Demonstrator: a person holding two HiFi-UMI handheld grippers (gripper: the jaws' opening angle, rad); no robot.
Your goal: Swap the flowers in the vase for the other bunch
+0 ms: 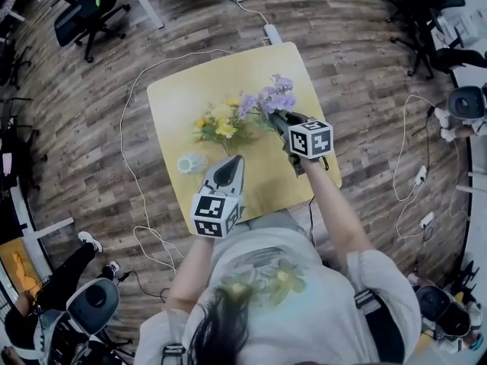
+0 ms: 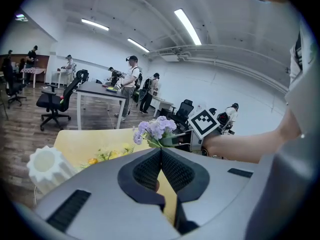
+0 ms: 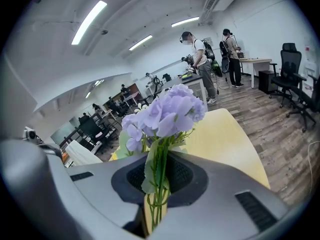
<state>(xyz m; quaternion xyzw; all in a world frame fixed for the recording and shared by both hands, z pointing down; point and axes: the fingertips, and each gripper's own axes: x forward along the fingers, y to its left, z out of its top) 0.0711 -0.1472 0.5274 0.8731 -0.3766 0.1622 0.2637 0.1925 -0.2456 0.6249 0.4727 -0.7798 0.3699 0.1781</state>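
My right gripper [image 1: 281, 119] is shut on the green stems of a purple flower bunch [image 1: 272, 96], held up over the yellow table [image 1: 175, 97]. In the right gripper view the stems [image 3: 157, 184] run between the jaws and the blooms [image 3: 167, 115] rise above them. A yellow flower bunch [image 1: 218, 124] lies on the table left of the purple one. A white ribbed vase [image 1: 192, 163] stands near the table's front left, with nothing in it [image 2: 45, 166]. My left gripper [image 1: 230, 161] hangs just right of the vase, shut with nothing between its jaws [image 2: 161, 151].
A white cable [image 1: 133, 204] loops over the wooden floor left of the table, and a power strip [image 1: 272, 33] lies behind it. Office chairs [image 1: 87, 14] and desks stand around. Several people stand in the background of both gripper views.
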